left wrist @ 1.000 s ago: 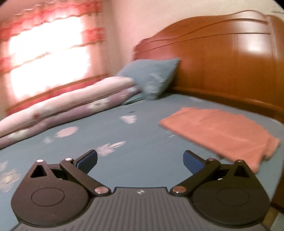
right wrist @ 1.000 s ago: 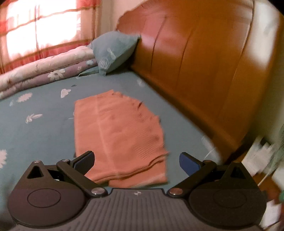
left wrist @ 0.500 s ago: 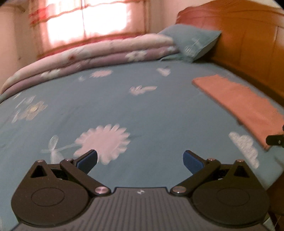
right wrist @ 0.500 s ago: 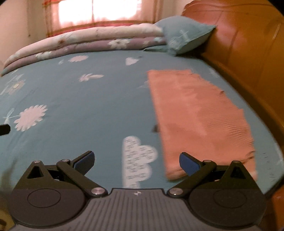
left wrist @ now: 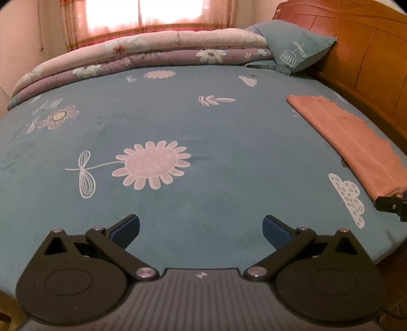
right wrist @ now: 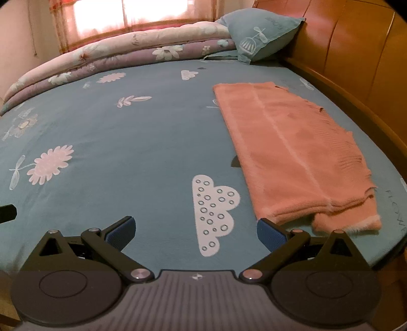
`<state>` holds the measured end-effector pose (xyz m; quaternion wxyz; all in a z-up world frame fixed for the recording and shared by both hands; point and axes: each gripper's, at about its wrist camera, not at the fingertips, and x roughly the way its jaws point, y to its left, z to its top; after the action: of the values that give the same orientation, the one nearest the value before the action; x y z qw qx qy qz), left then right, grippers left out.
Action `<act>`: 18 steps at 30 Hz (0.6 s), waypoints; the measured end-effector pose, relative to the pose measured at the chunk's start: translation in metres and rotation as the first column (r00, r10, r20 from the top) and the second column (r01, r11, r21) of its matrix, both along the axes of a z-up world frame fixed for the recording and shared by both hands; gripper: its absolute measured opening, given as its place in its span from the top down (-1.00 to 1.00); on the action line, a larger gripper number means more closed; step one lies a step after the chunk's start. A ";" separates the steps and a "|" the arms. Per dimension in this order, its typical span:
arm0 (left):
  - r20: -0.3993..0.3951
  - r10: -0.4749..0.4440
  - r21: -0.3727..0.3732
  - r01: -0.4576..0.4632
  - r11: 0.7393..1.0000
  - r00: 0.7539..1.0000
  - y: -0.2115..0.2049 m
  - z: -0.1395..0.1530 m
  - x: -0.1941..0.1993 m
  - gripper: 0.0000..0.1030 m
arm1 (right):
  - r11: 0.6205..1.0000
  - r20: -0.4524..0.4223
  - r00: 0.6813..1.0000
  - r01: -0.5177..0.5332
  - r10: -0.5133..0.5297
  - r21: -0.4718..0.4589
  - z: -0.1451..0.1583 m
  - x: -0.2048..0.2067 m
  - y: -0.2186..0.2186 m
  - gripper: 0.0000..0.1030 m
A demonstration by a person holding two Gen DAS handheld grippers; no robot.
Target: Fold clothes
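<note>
Left wrist view: the left gripper [left wrist: 201,225] hangs over bare blue sheet, its blue-padded tongs spread wide apart with nothing between them; a large pink daisy print [left wrist: 152,165] lies ahead of it
Right wrist view: the right gripper [right wrist: 195,229] also has its tongs wide apart and empty; its right fingertip [right wrist: 269,233] sits just beside the near end of the garment, though whether it touches cannot be told
Garment: a folded salmon-pink garment [right wrist: 292,150] lies flat on the right side of the bed, its long side running along the wooden headboard [right wrist: 356,56]; its near end reaches almost to the mattress edge; its edge toward the headboard looks uneven and layered
Same garment, left view: it shows far to the right [left wrist: 351,137], well apart from the left gripper
Bed: a blue sheet [right wrist: 142,132] printed with flowers, leaves and a white cloud [right wrist: 213,211]
Far side: a rolled floral quilt [left wrist: 142,54] lies under the curtained window [left wrist: 152,12]; a blue pillow [left wrist: 295,47] leans against the headboard
</note>
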<state>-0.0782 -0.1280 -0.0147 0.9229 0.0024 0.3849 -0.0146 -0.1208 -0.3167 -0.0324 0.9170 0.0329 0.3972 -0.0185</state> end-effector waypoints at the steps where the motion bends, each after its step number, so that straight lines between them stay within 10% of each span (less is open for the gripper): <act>1: -0.006 0.003 0.002 -0.003 1.000 1.000 -0.001 0.000 -0.001 -0.98 | 1.000 -0.005 1.000 -0.001 0.001 -0.003 -0.001 0.000 0.000 -1.00; 18: -0.085 0.045 -0.016 -0.046 0.999 0.995 0.007 -0.001 -0.006 -0.98 | 0.998 -0.093 0.994 -0.056 0.056 0.001 0.002 0.011 0.010 -1.00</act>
<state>-0.0838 -0.1210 -0.0161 0.9058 -0.0155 0.4235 0.0029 -0.1096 -0.3063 -0.0305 0.8977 0.0202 0.4402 0.0052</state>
